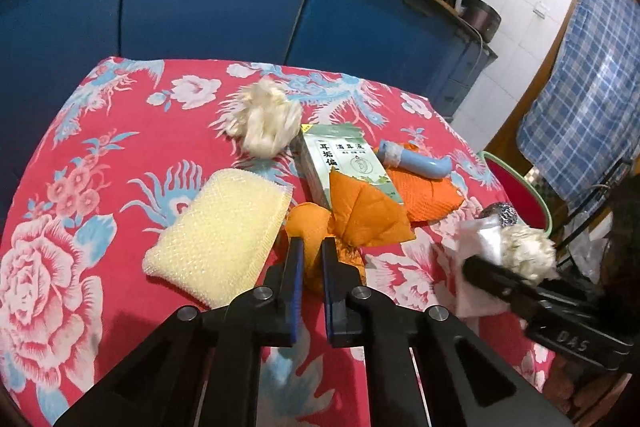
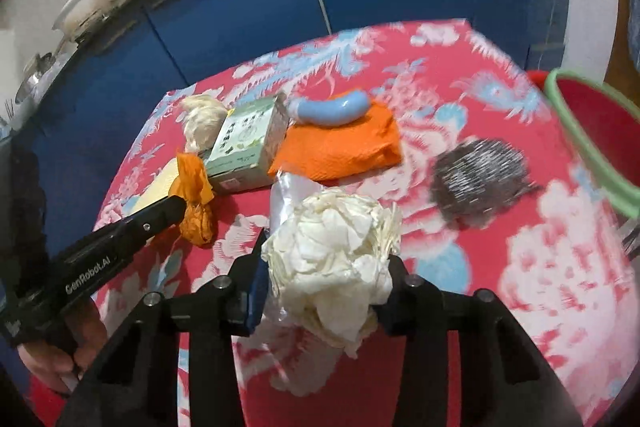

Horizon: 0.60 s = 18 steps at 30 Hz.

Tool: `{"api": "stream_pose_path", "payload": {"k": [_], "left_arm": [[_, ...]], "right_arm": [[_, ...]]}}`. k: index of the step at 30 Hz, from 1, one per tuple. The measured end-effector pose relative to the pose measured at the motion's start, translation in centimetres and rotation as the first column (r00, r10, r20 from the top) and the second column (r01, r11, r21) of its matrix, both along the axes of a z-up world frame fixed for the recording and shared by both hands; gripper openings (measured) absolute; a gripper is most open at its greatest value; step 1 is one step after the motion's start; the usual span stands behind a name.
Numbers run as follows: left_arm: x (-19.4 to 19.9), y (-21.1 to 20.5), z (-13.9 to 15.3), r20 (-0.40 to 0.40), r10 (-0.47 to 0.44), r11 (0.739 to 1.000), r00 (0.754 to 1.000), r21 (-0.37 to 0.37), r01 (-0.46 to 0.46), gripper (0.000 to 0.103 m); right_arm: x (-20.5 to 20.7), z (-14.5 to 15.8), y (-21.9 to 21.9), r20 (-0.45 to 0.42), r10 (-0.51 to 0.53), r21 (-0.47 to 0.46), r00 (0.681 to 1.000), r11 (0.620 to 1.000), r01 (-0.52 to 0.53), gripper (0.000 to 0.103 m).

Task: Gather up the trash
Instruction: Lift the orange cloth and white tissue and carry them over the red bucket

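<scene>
Risk nearest: right gripper (image 2: 324,279) clamped half-wide on white crumpled wad (image 2: 336,259), loose folds liable to slip before red bin (image 2: 600,131). Left gripper (image 1: 311,247) pinched nearly shut on orange crumpled paper (image 1: 344,223); thin hold, could tear free. Bin interior plain only from right wrist; yellow sponge (image 1: 220,231) plain only from left.
</scene>
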<state>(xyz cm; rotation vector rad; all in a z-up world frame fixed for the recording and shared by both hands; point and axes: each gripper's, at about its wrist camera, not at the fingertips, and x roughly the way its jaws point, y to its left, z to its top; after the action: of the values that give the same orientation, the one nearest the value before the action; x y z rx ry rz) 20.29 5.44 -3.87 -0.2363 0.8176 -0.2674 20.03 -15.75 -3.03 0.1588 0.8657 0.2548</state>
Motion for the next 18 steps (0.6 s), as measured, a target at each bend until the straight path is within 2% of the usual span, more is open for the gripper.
{"api": "stream_pose_path", "payload": {"k": [3, 8, 18], "left_arm": [[-0.6, -0.3, 0.5, 0.024, -0.002, 1.000, 1.000, -0.004, 0.002, 0.007], [-2.0, -1.5, 2.3, 0.078, -0.024, 0.999, 0.997, 0.034, 0.021, 0.006], [-2.6, -3.9, 4.2, 0.100, -0.062, 0.998, 0.993, 0.024, 0.060, 0.006]], "right_arm": [[-0.3, 0.5, -0.8, 0.004, -0.008, 0.040, 1.000, 0.999, 0.008, 0.046], [-0.6, 1.2, -1.3, 0.037, -0.012, 0.044, 0.999, 0.999, 0.010, 0.046], [-2.4, 3.2, -2.7, 0.163, -0.019, 0.017, 0.986, 1.000, 0.017, 0.047]]}}
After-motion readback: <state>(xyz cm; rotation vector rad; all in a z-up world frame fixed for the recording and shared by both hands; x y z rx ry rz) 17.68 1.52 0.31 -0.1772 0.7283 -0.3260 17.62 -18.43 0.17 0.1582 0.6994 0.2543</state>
